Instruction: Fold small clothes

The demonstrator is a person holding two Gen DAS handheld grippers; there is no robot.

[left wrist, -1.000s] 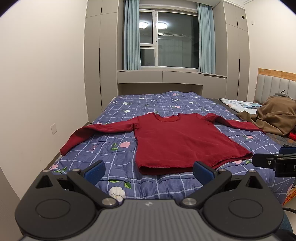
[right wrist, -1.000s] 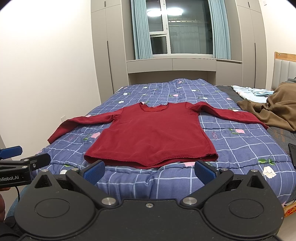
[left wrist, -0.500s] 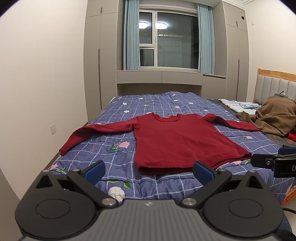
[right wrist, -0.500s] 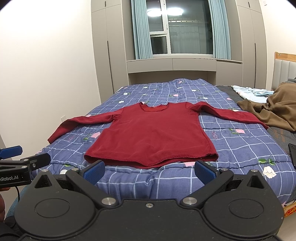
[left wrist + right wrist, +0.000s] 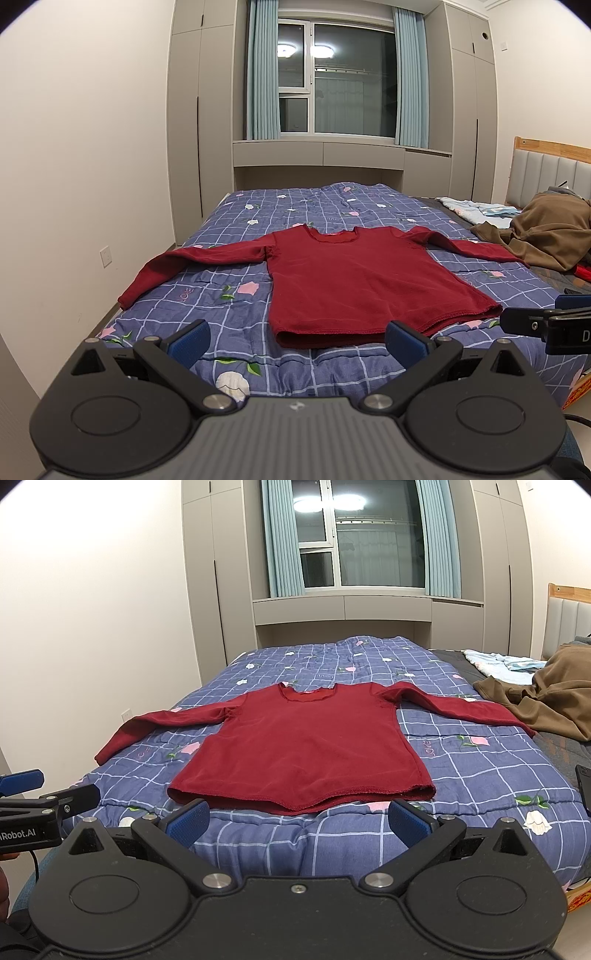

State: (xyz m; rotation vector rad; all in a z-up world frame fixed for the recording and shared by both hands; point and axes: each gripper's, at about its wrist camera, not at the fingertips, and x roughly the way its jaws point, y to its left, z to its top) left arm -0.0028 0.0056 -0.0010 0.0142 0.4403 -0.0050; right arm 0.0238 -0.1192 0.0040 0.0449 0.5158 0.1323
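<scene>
A dark red long-sleeved top (image 5: 365, 284) lies face-up and flat on a bed (image 5: 229, 314) covered by a blue checked quilt with flower prints, both sleeves spread wide and its hem toward the foot of the bed. Short of that hem, the left claw (image 5: 297, 338) hovers with its blue-padded fingers (image 5: 190, 338) spread wide apart and nothing between them. The right claw (image 5: 297, 818) is likewise wide open and empty, held just short of the hem and not touching the top. Beyond the top's right sleeve, a crumpled brown garment (image 5: 554, 698) and a pale blue cloth (image 5: 498, 664) lie toward the padded headboard (image 5: 554, 173). Past the top's neckline, beyond the bed, grey wardrobes frame a curtained window (image 5: 347, 81).
</scene>
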